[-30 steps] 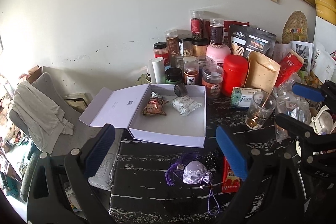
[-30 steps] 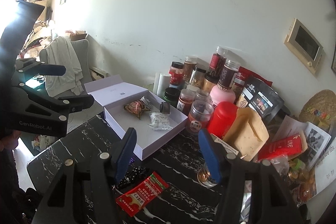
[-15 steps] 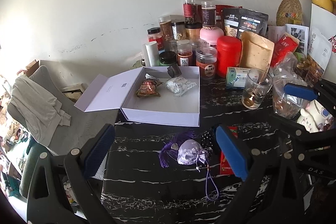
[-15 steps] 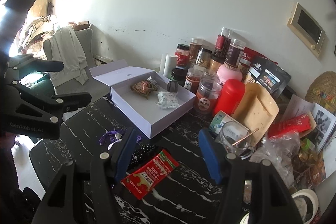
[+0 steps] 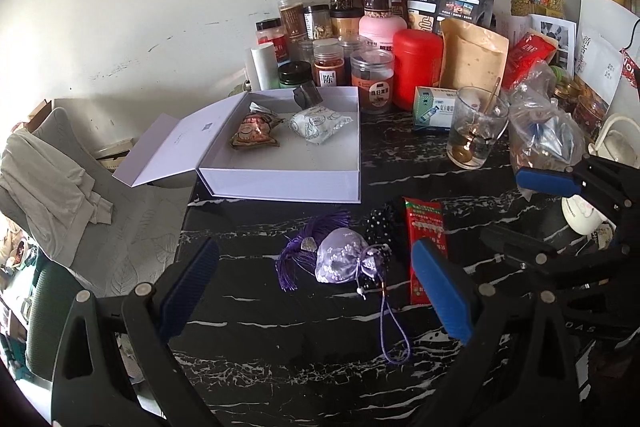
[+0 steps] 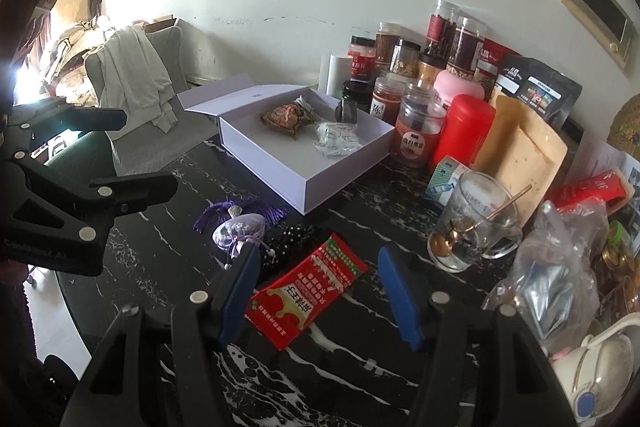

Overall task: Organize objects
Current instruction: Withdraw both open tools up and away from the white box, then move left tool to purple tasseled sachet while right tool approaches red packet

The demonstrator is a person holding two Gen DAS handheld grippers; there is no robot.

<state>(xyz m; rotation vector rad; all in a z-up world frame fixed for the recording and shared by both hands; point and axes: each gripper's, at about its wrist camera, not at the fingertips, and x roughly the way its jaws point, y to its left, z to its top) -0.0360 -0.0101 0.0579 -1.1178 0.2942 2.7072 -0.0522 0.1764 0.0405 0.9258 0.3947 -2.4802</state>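
An open white box (image 5: 280,183) (image 6: 320,183) on the black marble table holds a brown patterned sachet (image 5: 254,135) (image 6: 286,115), a white packet (image 5: 318,125) (image 6: 334,141) and a small dark object (image 5: 306,95). In front of it lie a lilac pouch with purple tassel (image 5: 340,261) (image 6: 238,229), a black dotted pouch (image 5: 380,223) (image 6: 294,237) and a red snack packet (image 5: 424,239) (image 6: 308,291). My left gripper (image 5: 316,287) is open and empty above the lilac pouch. My right gripper (image 6: 316,287) is open and empty over the red packet.
Jars, a red canister (image 5: 416,67), bags and a brown pouch (image 5: 472,55) crowd the back by the wall. A glass mug with a spoon (image 5: 476,135) (image 6: 472,223), a plastic bag (image 6: 560,259) and a small medicine box (image 5: 434,107) stand right. A grey chair with clothes (image 6: 132,75) is left of the table.
Both grippers have moved down and forward toward the table. The pouches and red packet now lie between the fingers in view. Both stay open.
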